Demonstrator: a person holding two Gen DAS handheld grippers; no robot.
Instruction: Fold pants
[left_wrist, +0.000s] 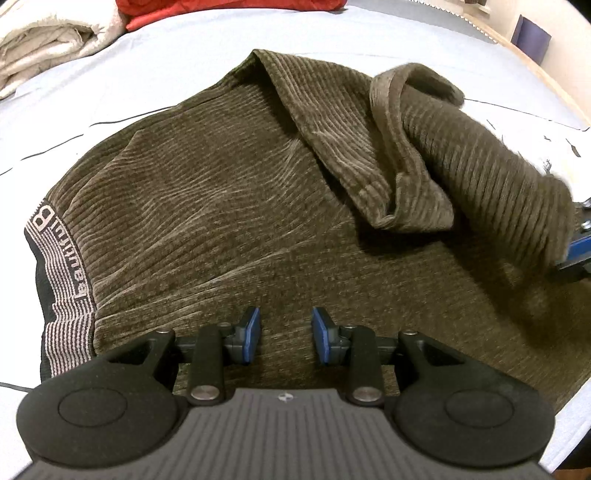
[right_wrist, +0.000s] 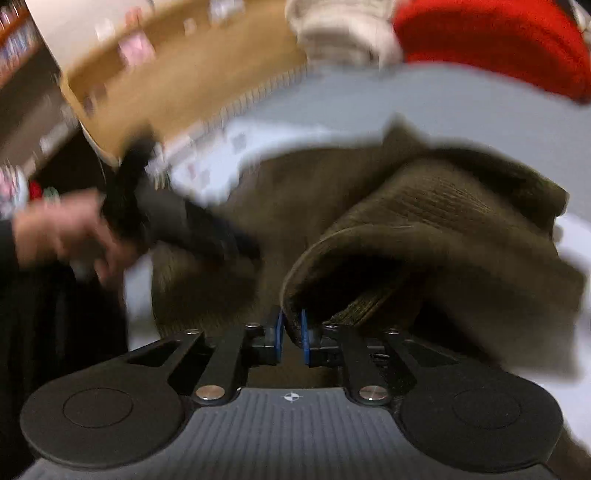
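one ribbed brown corduroy pants (left_wrist: 229, 192) leg pinched by right tool (right_wrist: 291, 334).

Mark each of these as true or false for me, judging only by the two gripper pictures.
1. The right hand-held gripper pinches a hem of the brown pants. True.
2. The left hand-held gripper clamps cloth. False: its pads stand apart with nothing pinched between them.
3. The pants are blue denim. False: they are brown ribbed cloth.
4. A striped waistband shows at the left of the left view. True.
5. Something red lies at the far edge. True.
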